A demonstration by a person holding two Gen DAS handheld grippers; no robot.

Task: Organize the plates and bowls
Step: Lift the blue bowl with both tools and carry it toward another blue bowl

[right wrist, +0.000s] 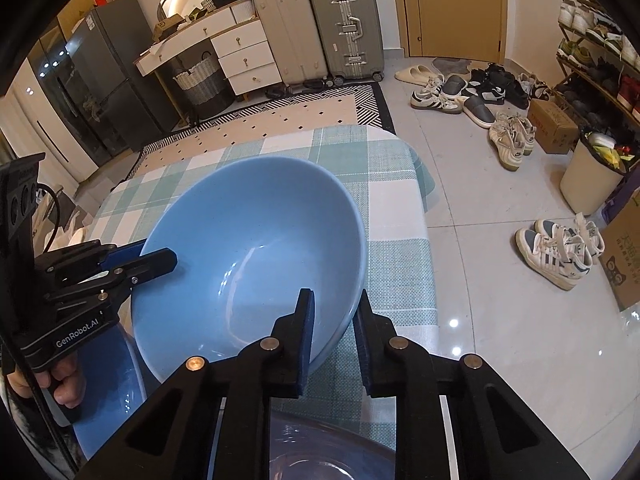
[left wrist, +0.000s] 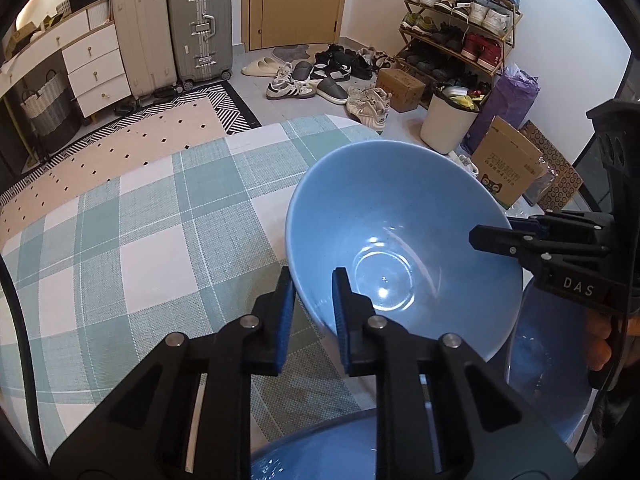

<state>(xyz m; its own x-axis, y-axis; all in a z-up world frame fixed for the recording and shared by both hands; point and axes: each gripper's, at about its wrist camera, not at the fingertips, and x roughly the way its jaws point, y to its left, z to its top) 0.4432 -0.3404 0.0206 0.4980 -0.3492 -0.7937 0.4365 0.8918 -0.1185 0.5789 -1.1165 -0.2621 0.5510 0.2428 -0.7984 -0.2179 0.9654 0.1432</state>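
Observation:
A large light-blue bowl (left wrist: 400, 240) is held tilted above the checked table (left wrist: 160, 216). My left gripper (left wrist: 312, 276) is shut on its near-left rim, one finger inside and one outside. My right gripper (right wrist: 334, 300) is shut on the opposite rim of the same bowl (right wrist: 256, 252). Each gripper shows in the other's view, the right one (left wrist: 480, 238) at the bowl's right edge and the left one (right wrist: 168, 258) at its left edge. Another blue dish (left wrist: 548, 368) lies below the bowl. A blue plate (left wrist: 320, 456) lies under my left gripper.
The table (right wrist: 400, 264) has a green-and-white checked cloth and ends at a rounded far edge. Beyond it are a patterned rug (right wrist: 304, 120), suitcases (right wrist: 344, 24), loose shoes (right wrist: 512, 140), a shoe rack (left wrist: 460, 20), a white bin (left wrist: 448, 120) and cardboard boxes (left wrist: 508, 164).

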